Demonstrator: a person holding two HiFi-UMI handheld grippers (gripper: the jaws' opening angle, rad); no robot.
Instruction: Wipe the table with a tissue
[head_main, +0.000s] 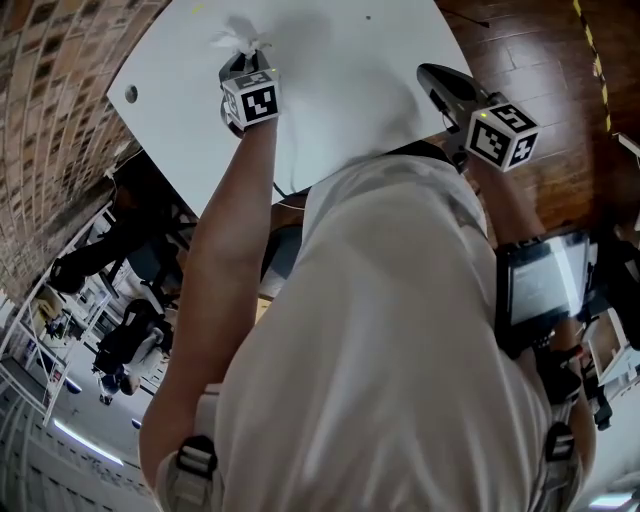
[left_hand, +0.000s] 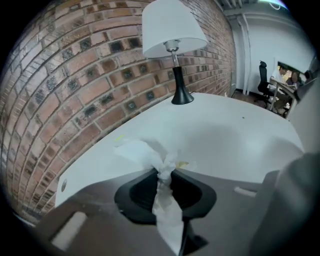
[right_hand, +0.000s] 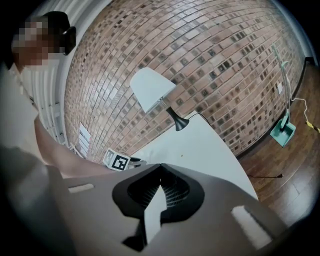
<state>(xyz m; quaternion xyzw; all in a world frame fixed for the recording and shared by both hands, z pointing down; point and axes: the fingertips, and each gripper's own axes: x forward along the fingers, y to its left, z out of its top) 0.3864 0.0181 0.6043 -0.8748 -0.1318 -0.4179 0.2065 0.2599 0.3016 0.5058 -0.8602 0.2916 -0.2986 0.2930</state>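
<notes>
fingers (left_hand: 135, 195) of left gripper (left_hand: 164, 174) pinched tight on twisted tissue (left_hand: 142, 152), loose end spread on white table (left_hand: 225, 135). right gripper (right_hand: 160, 167) tips closed together, nothing held, near table's edge.

i see a brick wall (left_hand: 75, 75) behind the white table (left_hand: 225, 135); a lamp (left_hand: 172, 30) stands at its far edge, wood floor (head_main: 540, 50) beside, a chair (left_hand: 262, 82) further off.

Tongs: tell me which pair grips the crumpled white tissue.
The left tongs, shut on the crumpled white tissue over the white table; the right tongs are shut with no tissue between them.
</notes>
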